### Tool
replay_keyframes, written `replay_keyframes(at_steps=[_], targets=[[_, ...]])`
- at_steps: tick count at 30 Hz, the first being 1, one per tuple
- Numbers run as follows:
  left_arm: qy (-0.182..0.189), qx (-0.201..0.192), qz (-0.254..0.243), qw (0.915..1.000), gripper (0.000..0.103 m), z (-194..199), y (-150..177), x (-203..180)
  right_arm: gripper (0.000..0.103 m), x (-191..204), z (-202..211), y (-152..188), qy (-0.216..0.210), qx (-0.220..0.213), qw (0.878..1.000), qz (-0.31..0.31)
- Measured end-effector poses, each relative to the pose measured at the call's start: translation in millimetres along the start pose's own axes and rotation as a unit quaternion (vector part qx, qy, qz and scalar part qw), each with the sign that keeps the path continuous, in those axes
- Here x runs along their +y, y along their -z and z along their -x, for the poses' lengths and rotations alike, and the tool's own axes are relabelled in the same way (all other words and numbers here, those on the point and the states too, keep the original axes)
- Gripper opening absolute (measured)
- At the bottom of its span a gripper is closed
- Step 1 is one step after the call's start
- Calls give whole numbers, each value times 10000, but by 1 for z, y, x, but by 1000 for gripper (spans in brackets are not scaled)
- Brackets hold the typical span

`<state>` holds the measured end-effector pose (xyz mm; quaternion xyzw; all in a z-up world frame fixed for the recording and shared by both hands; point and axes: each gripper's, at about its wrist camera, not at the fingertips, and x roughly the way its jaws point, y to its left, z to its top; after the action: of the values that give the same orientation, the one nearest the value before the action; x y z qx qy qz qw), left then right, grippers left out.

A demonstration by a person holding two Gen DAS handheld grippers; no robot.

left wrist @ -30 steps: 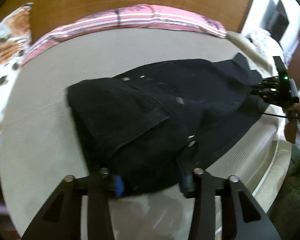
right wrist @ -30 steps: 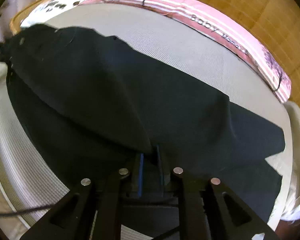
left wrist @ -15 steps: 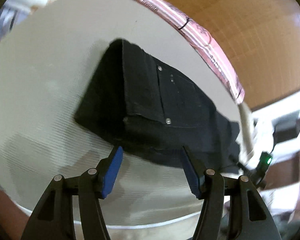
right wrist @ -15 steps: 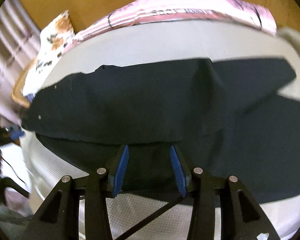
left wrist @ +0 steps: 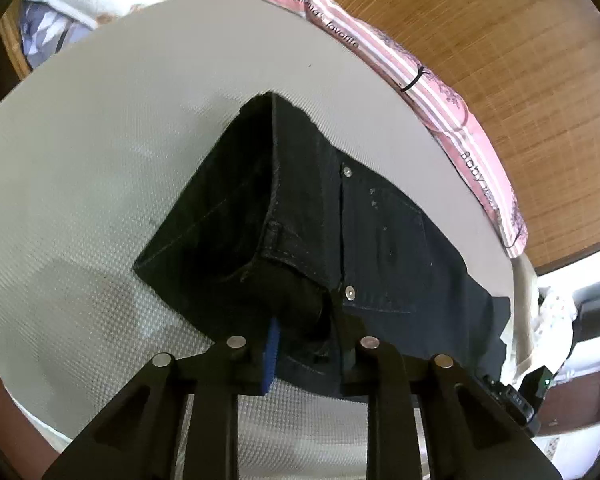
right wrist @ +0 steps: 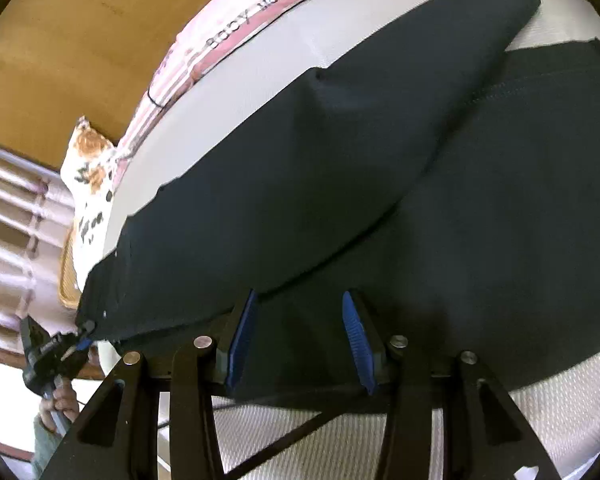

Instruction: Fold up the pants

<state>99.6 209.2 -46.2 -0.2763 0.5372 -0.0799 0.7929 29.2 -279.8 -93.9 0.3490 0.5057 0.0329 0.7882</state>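
Observation:
Black pants [left wrist: 380, 224] lie on a pale mattress [left wrist: 100, 168], waistband end nearest in the left wrist view. My left gripper [left wrist: 308, 344] is closing, and the waistband's near corner bunches between its blue pads, pinched. In the right wrist view the pants' legs [right wrist: 340, 200] spread across the bed, one layer folded over the other. My right gripper [right wrist: 300, 340] stands open over the near edge of the leg cloth, pads apart and not pressing it. The left gripper [right wrist: 80, 340] shows far off at the waist corner, a hand [right wrist: 60, 400] behind it.
A pink striped blanket [left wrist: 440, 92] runs along the mattress's far edge against a wooden headboard [left wrist: 520, 40]. A floral pillow [right wrist: 92, 168] sits at one end. The right gripper's body with a green light [left wrist: 540, 384] shows at the bed's near edge.
The left gripper, open half a second ago, has come in and shut on the waistband. The right gripper has let go of the leg cloth and opened. Both views have rolled.

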Motion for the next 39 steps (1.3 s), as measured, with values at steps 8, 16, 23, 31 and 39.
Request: replay_keyframes(at_steps=[8, 16, 23, 31, 39], targets=[[-26, -119, -65, 9999, 20, 2, -12, 0, 35, -19, -6, -30, -242, -490, 9965, -625], [-400, -256, -999, 9939, 20, 9, -17, -19, 11, 19, 33, -20, -36, -826, 9965, 102], [-949, -209, -2142, 9720, 20, 2, -8, -15, 11, 24, 22, 25, 503, -236, 9978, 365], [-1718, -171, -2936, 9402, 20, -25, 18, -22, 11, 17, 6, 38, 811, 5, 9963, 274], [-1543, -92, -2701, 9503, 24, -12, 15, -22, 36, 6, 11, 34, 427, 85, 9991, 5]])
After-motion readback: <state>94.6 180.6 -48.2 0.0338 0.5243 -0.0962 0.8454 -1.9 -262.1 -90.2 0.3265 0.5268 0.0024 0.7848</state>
